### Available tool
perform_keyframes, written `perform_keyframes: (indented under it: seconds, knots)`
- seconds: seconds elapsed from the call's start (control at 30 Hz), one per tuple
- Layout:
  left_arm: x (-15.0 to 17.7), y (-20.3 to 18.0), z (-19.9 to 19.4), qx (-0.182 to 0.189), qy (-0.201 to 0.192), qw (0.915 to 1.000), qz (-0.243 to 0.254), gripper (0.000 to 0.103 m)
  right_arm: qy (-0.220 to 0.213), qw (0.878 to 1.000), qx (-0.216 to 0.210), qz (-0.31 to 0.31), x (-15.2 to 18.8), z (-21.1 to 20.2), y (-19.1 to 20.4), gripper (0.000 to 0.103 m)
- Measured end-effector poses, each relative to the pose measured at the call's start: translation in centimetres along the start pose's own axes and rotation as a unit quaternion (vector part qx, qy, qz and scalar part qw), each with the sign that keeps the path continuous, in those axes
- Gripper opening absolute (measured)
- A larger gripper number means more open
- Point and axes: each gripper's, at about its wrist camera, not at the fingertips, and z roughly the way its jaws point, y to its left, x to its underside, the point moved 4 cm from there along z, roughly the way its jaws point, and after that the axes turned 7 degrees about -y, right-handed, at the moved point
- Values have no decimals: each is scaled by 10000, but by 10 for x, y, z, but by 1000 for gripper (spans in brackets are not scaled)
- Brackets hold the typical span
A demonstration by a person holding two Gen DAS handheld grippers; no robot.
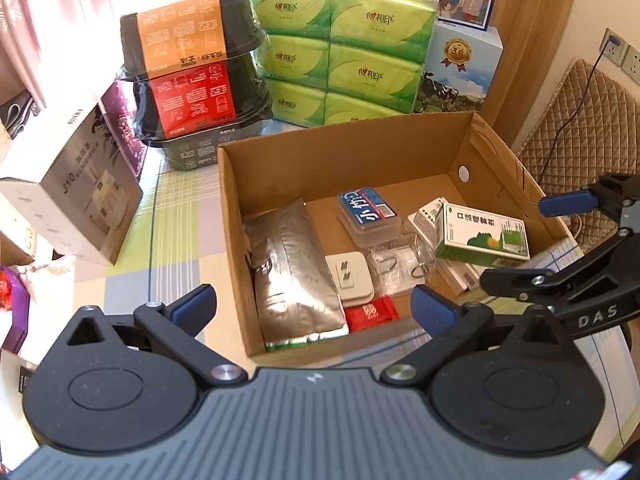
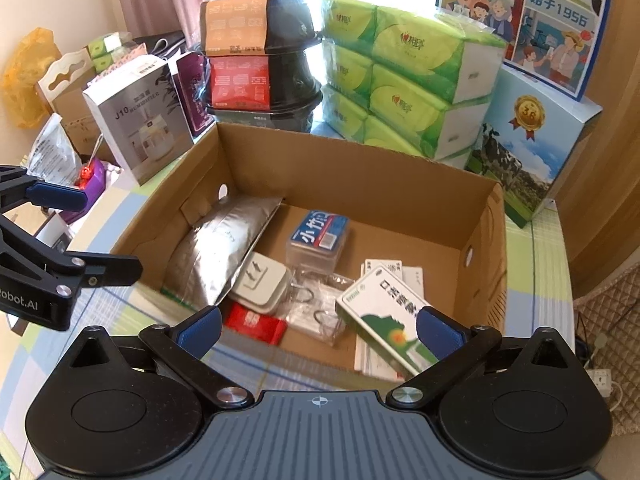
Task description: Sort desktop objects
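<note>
Both grippers hang just short of the cardboard box (image 1: 400, 140) — the left gripper (image 1: 314, 306) with jaws spread wide and empty, the right gripper (image 2: 320, 326) likewise wide open, holding nothing. Inside the box lie a silver foil pouch (image 2: 216, 256) at the left, a white plug adapter (image 2: 260, 284), a clear case with a blue label (image 2: 318, 240), a red packet (image 2: 256, 322) near the front, clear-wrapped hooks (image 2: 316, 308), and a green-and-white medicine box (image 2: 386, 316) lying on flat white cartons at the right. Most of the sorting looks done — on the desk (image 1: 176, 216) just around the box, no loose small items show.
</note>
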Motion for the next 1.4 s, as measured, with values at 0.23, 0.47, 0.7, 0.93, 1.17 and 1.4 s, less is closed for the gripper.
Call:
perform_keyframes:
  seconds: [0.23,0.47,0.7,0.93,1.17,1.4]
  knots:
    - [17,-12,-30,-181,-167,9992,308,101,-74,10000,-16,-1,8,-31,5,101]
    - [41,-26,-60,-118,-252,9994,226,101,-116,9999,8,-50,22,-61,13,101]
    - [62,-37,-91,-44,-417,9991,107,101,-93,9998,38,-197,46,-88,26,101]
    - [94,-46,-118,50,-331,9994,3,101,-140,9993,4,-338,71,-116,43,101]
    - [117,-51,-151,55,-478,9988,-20,101,-248,9995,-27,-213,100,-147,52,101]
    - [140,-61,-173,199,-454,9984,-284,101,-314,9995,-11,-99,132,-172,54,101]
